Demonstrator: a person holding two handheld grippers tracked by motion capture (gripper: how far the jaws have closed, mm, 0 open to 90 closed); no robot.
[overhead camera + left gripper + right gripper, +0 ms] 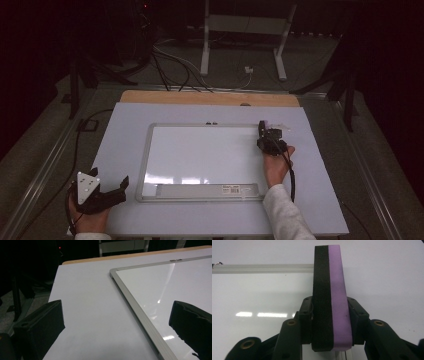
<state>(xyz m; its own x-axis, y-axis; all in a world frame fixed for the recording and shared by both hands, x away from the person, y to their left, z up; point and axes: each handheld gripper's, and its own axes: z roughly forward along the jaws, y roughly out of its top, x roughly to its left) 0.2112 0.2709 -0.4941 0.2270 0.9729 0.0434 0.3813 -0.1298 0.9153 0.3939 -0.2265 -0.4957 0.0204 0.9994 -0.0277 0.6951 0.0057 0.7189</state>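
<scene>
The right gripper point(331, 322) is seen closed on an eraser point(329, 290), black felt on one side, purple foam on the other, held on edge at the upper right corner of the whiteboard point(200, 155). The left gripper point(100, 192) is seen at the lower left of the high view, jaws wide apart and empty, beside the board's frame. Wiping appears intended; the felt face should be laid flat and pressed evenly. The table point(320, 200) is otherwise bare.

Small white barcode-type sticker point(234, 188) sitting on grey tray strip along near edge of silver-framed whiteboard point(148, 150); print too small, nothing reading legibly.
</scene>
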